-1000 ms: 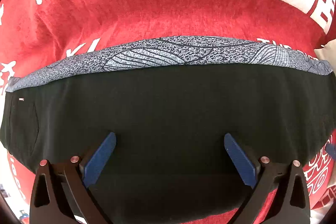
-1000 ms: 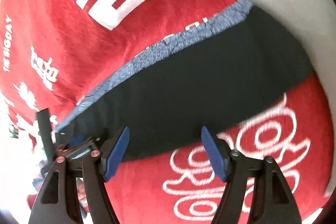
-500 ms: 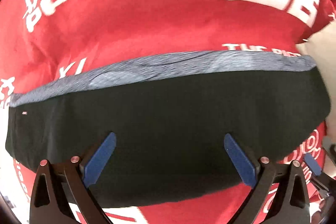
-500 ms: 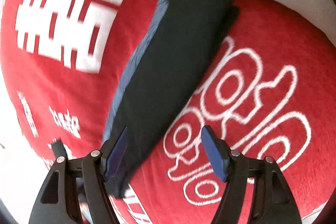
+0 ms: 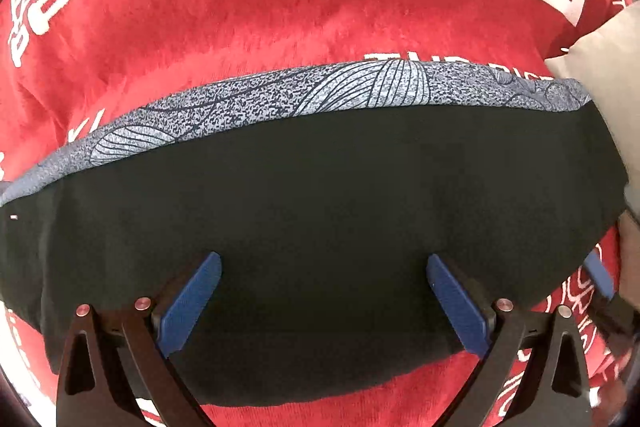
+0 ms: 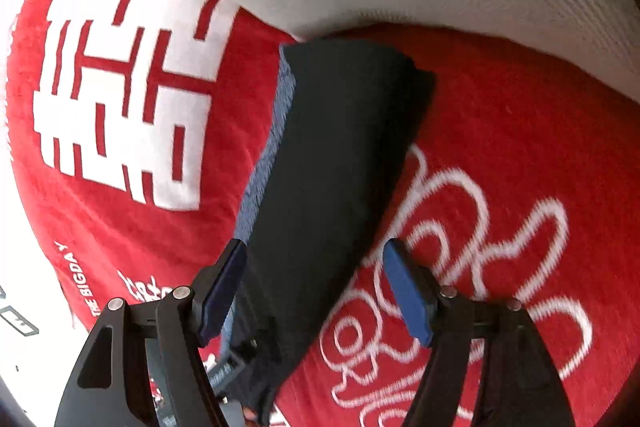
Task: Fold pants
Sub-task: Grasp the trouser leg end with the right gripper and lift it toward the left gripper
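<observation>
**Folded pants lie flat, both grippers free**

We see the pants (image 5: pixel 320 227) as a dark band across the red blanket (image 5: pixel 240 7), mid-frame. Our left gripper (image 5: pixel 323 291) and right gripper (image 6: pixel 314 281) hover spread, holding nothing, probably lining up another fold.

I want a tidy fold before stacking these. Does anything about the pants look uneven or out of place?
Slightly uneven: the folded black pants lie flat on the red printed blanket, but a grey patterned fabric strip shows along the far edge, so the layers are not flush. No wrinkles or damage stand out.
</observation>
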Available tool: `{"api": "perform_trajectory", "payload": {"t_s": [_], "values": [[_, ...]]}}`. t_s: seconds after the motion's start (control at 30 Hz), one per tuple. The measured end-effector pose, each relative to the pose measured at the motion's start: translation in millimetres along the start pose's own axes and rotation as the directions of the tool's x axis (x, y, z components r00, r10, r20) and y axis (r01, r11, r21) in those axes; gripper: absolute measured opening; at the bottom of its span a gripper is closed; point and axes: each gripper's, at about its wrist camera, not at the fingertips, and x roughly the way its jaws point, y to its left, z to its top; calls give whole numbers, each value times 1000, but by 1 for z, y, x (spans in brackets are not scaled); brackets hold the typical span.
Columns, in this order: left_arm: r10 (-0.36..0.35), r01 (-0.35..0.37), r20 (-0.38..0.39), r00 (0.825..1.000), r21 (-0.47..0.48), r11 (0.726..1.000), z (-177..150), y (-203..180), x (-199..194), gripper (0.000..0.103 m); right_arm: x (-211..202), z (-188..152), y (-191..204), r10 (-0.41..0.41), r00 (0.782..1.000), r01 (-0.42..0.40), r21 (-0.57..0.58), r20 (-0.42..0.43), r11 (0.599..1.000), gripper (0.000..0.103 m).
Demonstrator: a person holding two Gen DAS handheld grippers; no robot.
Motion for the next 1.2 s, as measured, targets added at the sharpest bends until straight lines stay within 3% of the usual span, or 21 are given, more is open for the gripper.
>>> {"api": "perform_trajectory", "payload": {"t_s": [0.17, 0.27, 0.3, 0.33, 0.37, 0.5, 0.6, 0.67, 0.77, 1.0, 1.13, 1.2], "values": [[0, -1, 16, 1000, 6, 1000, -5, -5, -1, 103, 15, 14, 8, 15, 998, -14, -17, 57, 1000, 75], [2, -2, 20, 1000, 6, 1000, -8, -6, -3, 103, 24, 19, 16, -30, 999, 31, -44, 27, 999, 73], [5, -5, 15, 1000, 3, 1000, -8, -4, -3, 103, 26, 20, 19, -58, 998, 59, -52, 16, 997, 70], [10, -10, 11, 1000, 0, 1000, -5, -3, -3, 103, 28, 22, 22, -116, 993, 115, -67, -2, 991, 47], [18, -18, 15, 1000, -2, 1000, -4, -8, -10, 103, 29, 23, 23, -171, 985, 170, -82, -8, 982, 15], [-11, 9, 82, 997, 25, 1000, 1, -18, -29, 99, 23, 22, 37, -198, 980, 194, -176, -8, 965, 15], [-8, 4, 77, 997, 58, 998, -3, -29, -25, 98, 15, 13, 70, -213, 977, 213, -312, 35, 926, 15], [-24, 22, 46, 999, 46, 999, -12, -28, -7, 100, 11, 5, 90, -216, 975, 221, -392, 58, 893, 15], [-32, 25, 138, 990, 53, 998, -23, -27, -6, 103, 12, -14, 116, -237, 968, 246, -517, 86, 820, 14], [-70, 59, 169, 983, 68, 996, -32, -17, -6, 103, 17, -58, 162, -258, 956, 277, -712, 139, 645, 14], [-128, 115, 147, 981, 93, 989, -33, -6, -13, 102, 25, -92, 189, -272, 948, 291, -801, 167, 522, 14], [-150, 139, 130, 980, 88, 986, -33, 11, -23, 102, 28, -106, 198, -281, 943, 298, -825, 177, 480, 14]]}}
